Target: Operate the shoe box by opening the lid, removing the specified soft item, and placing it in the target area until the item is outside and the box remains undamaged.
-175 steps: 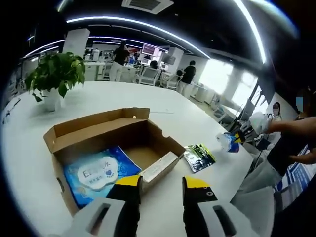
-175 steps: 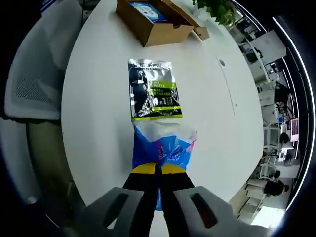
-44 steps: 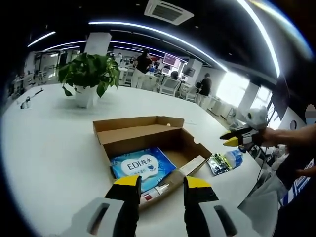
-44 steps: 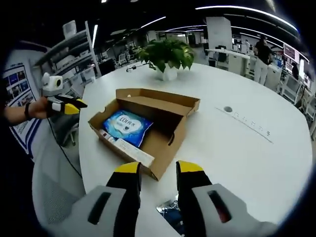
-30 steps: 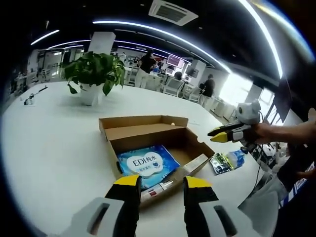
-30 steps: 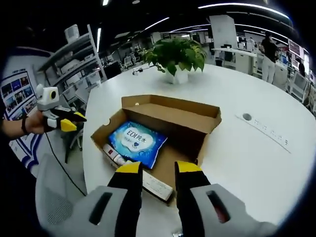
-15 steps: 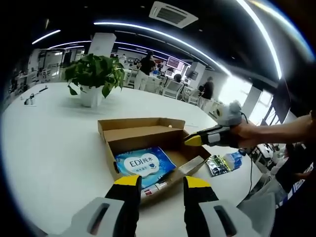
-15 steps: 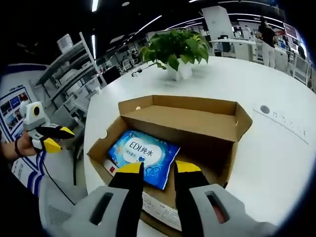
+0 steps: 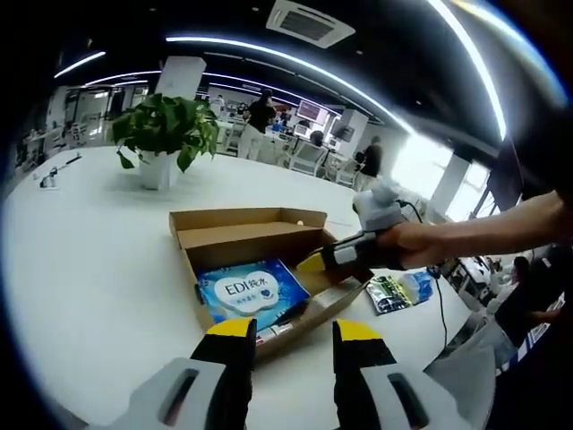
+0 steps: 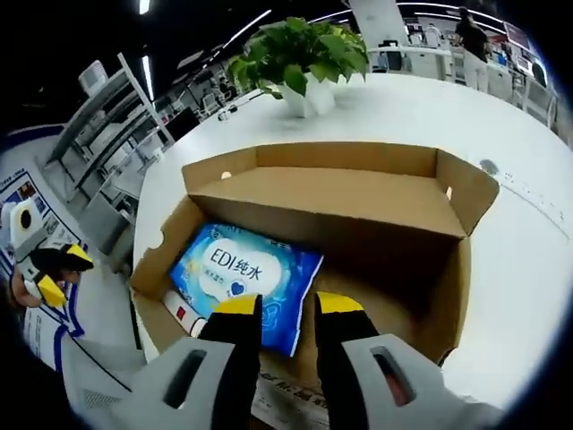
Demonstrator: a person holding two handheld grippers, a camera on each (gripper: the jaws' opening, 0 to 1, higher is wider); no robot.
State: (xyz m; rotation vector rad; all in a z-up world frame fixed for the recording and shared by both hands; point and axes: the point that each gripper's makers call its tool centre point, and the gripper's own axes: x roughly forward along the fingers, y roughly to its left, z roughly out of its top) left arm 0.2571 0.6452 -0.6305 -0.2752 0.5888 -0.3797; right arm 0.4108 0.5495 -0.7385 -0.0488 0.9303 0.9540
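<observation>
The shoe box [image 10: 376, 210] stands open on the white table [image 9: 81, 242], lid folded back and upright at the far side; in the right gripper view the box's near wall is cut off behind the gripper body. Inside lies the blue wipes pack [image 10: 242, 278], flat on the box floor toward the left end; a slim tube [image 10: 183, 315] lies just beside the pack's near edge, partly hidden by the right gripper [image 10: 276, 305]. That gripper hangs over the box interior, yellow tips above the pack's lower right corner; jaws slightly apart, nothing between them; contact with the pack cannot be told. In the left gripper view the right gripper [image 9: 315, 262] reaches into the box from the right, held in a hand [image 9: 421, 246]; its tip meets the pack's [image 9: 246, 288] right edge. The left gripper [image 9: 291, 329] stands short of the box's near wall [image 9: 295, 313]; jaws apart, empty. In the right gripper view it [image 10: 55, 273] appears far left, partly cut off. Two packets [image 9: 394, 291] lie on the table right of the box, print too small to read. A potted plant [image 9: 161, 134] stands well beyond the box.
</observation>
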